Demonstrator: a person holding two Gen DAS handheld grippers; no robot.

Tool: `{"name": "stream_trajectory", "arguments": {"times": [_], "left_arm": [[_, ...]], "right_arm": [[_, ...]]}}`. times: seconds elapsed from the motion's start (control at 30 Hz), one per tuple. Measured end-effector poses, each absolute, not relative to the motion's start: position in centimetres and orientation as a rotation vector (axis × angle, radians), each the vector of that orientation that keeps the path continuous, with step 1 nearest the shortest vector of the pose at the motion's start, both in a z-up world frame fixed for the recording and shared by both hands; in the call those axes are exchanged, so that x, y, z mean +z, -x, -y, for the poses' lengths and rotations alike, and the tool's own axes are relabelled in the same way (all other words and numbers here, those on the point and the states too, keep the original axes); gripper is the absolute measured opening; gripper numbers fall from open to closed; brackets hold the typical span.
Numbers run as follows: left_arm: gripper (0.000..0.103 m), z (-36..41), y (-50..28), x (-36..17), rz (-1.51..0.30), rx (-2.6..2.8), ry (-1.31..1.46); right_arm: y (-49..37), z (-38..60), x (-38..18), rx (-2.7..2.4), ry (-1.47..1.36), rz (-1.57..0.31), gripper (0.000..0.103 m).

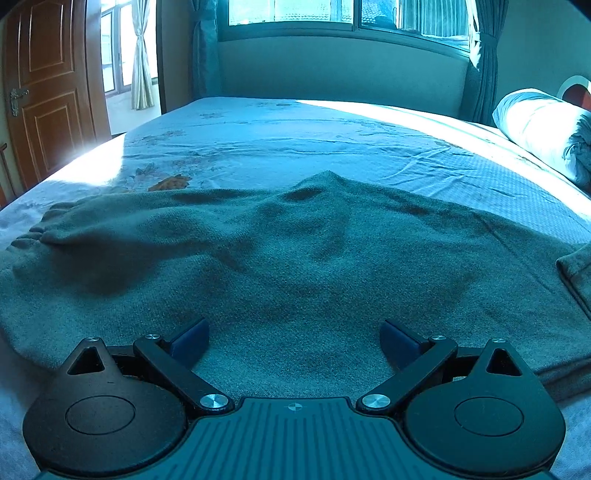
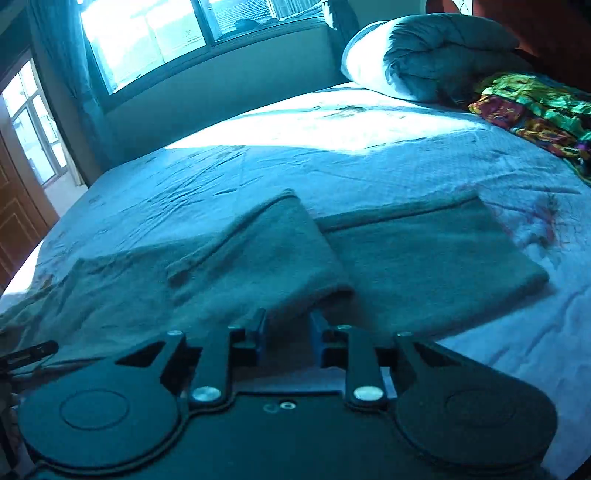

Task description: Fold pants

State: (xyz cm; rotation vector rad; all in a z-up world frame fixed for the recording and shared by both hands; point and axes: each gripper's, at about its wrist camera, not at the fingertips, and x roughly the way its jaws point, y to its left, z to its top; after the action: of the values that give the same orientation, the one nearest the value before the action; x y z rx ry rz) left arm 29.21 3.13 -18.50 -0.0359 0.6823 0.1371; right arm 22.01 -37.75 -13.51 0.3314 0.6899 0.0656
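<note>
Grey knit pants [image 1: 280, 258] lie spread on the bed. In the left wrist view the waist part fills the foreground, and my left gripper [image 1: 293, 341] hovers over it, open wide and empty. In the right wrist view the two pant legs [image 2: 424, 254] stretch away, and the left leg [image 2: 266, 251] is lifted at its near edge. My right gripper [image 2: 287, 332] has its blue pads close together on that near fabric edge.
The bed has a pale floral sheet [image 1: 295, 133]. A rolled duvet [image 2: 417, 55] and a colourful cloth [image 2: 532, 110] lie at the head end. A wooden door [image 1: 48, 88] stands at the left, and a window [image 1: 332, 14] is beyond the bed.
</note>
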Motion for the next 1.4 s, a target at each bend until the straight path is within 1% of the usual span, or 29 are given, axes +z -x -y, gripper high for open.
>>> {"name": "stream_trajectory", "arguments": {"times": [0.03,0.07,0.13,0.17,0.23,0.33,0.4,0.43,0.5,0.57,0.6,0.67,0.7,0.77,0.83,0.9,0.97,1.2,1.4], "left_arm": [[0.099,-3.2,-29.2,-18.5,-0.683,0.135,0.038],[0.099,-3.3,-29.0,-18.4,-0.685,0.134,0.040],[0.099,-3.5,-28.9,-18.3,-0.683,0.132,0.040],[0.099,-3.5,-28.8,-18.3,-0.681,0.131,0.040],[0.099,-3.6,-28.6,-18.4,-0.677,0.133,0.040],[0.099,-3.6,-28.5,-18.4,-0.674,0.133,0.039],[0.099,-3.7,-28.5,-18.4,-0.674,0.129,0.041],[0.099,-3.7,-28.5,-18.4,-0.673,0.127,0.040],[0.099,-3.7,-28.4,-18.5,-0.670,0.124,0.039],[0.099,-3.7,-28.4,-18.5,-0.669,0.124,0.038],[0.099,-3.7,-28.4,-18.5,-0.670,0.124,0.037],[0.099,-3.7,-28.4,-18.5,-0.671,0.123,0.037],[0.099,-3.7,-28.4,-18.5,-0.670,0.122,0.036],[0.099,-3.7,-28.4,-18.6,-0.670,0.123,0.035],[0.100,-3.6,-28.5,-18.7,-0.667,0.126,0.035],[0.100,-3.6,-28.4,-18.7,-0.665,0.127,0.036],[0.100,-3.6,-28.2,-18.6,-0.665,0.125,0.036],[0.101,-3.8,-26.9,-18.1,-0.662,0.127,0.030],[0.100,-4.2,-26.1,-18.0,-0.654,0.128,0.034]], "right_arm": [[-22.3,36.6,-13.5,0.064,-0.270,-0.711,0.017],[-22.6,35.4,-13.6,0.068,-0.193,-0.731,0.019],[-22.4,33.2,-13.8,0.096,-0.047,-0.732,0.018],[-22.2,32.6,-14.0,0.122,-0.048,-0.751,0.018],[-22.3,33.4,-14.6,0.158,-0.207,-0.801,0.018],[-22.6,33.3,-15.3,0.148,-0.234,-0.794,0.019],[-22.8,33.5,-15.6,0.174,-0.316,-0.791,0.019],[-22.8,33.6,-15.4,0.186,-0.344,-0.761,0.017],[-23.0,33.8,-14.7,0.184,-0.370,-0.701,0.016],[-23.2,35.2,-13.6,0.109,-0.367,-0.552,0.016],[-23.6,36.4,-13.2,0.062,-0.381,-0.509,0.016],[-24.5,38.8,-12.2,-0.094,-0.366,-0.487,0.019],[-24.4,39.5,-11.7,-0.084,-0.343,-0.491,0.019],[-23.6,38.6,-10.7,0.012,-0.206,-0.512,0.022],[-22.2,35.4,-10.9,0.107,0.046,-0.530,0.025],[-20.4,31.6,-12.2,0.181,0.332,-0.513,0.032],[-19.4,28.7,-13.8,0.230,0.524,-0.494,0.034],[-20.1,25.3,-16.3,0.260,0.687,-0.519,0.033],[-20.2,25.5,-16.5,0.269,0.663,-0.573,0.032]]}}
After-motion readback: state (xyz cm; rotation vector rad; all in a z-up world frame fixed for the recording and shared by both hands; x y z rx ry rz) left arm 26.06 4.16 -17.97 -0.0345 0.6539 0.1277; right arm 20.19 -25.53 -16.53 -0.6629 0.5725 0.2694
